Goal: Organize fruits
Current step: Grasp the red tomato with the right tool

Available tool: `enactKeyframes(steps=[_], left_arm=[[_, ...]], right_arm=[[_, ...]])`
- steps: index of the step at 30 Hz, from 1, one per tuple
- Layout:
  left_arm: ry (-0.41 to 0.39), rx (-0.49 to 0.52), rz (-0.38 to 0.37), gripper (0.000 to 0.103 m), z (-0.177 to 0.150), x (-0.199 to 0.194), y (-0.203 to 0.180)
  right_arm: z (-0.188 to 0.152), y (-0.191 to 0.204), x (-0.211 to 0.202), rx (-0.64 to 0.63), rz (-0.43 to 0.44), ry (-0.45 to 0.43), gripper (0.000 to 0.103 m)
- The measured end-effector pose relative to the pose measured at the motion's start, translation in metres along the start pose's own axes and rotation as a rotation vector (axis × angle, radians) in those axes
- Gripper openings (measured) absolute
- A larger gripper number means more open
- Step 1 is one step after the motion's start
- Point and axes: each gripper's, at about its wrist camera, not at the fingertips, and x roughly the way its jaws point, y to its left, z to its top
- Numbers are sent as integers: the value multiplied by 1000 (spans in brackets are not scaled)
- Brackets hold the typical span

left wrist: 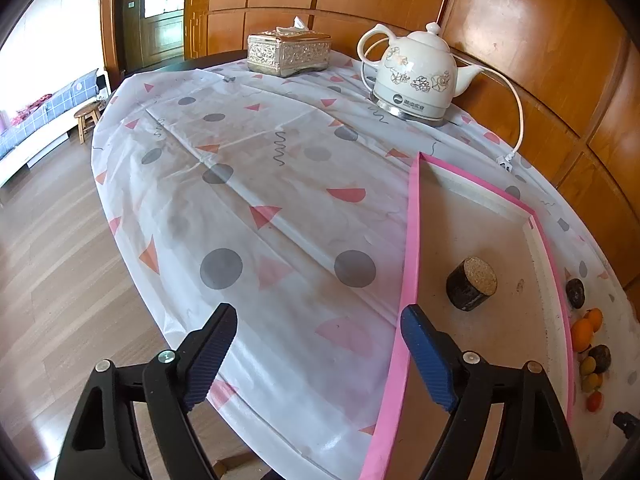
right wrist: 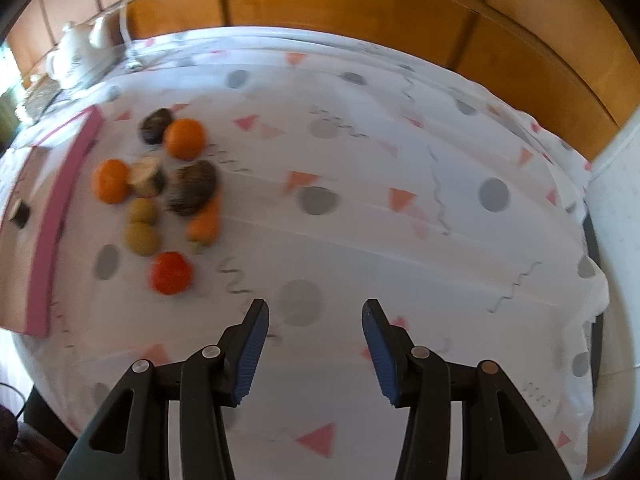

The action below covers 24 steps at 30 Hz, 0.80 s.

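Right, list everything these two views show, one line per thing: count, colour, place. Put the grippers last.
tray: one, pink-rimmed, shallow, on the table's right part in the left wrist view.
dark cylinder: one, dark brown with a cork-coloured end, alone inside the tray.
fruits: a loose pile of about ten, on the cloth just outside the tray; orange, olive-green, dark brown and one red. Blur prevents an exact count.
kettle: one, white with a flower print, far side of the table, cord trailing.
tissue box: one, silver-patterned, far edge.
tablecloth: one, white with grey dots and pink triangles.
stool: one, wooden, on the floor.
left gripper: black with blue pads, open, empty.
right gripper: same, open, empty.
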Motion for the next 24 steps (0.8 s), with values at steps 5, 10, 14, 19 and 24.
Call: enactKeyframes(steps=[5,10,14,19,24], left_arm=[[-14,-4,9,85,0,-2,1],[-9,-17,6,86,1,-2,4],[-1,-28,2,86,0,-1,6],[5,-25,-2,86,-1,1,5],[9,-26,-1,87,-1,1,5]], right_arm=[[-1,31,-12,-35,71,-39,49],[-2,54,-18,-47,111,-70,49],[-1,66,-16,-49,115,-81,49],[0,70,-12,-30,109,-87,49],[3,78,-2,-37,81,-81,49]])
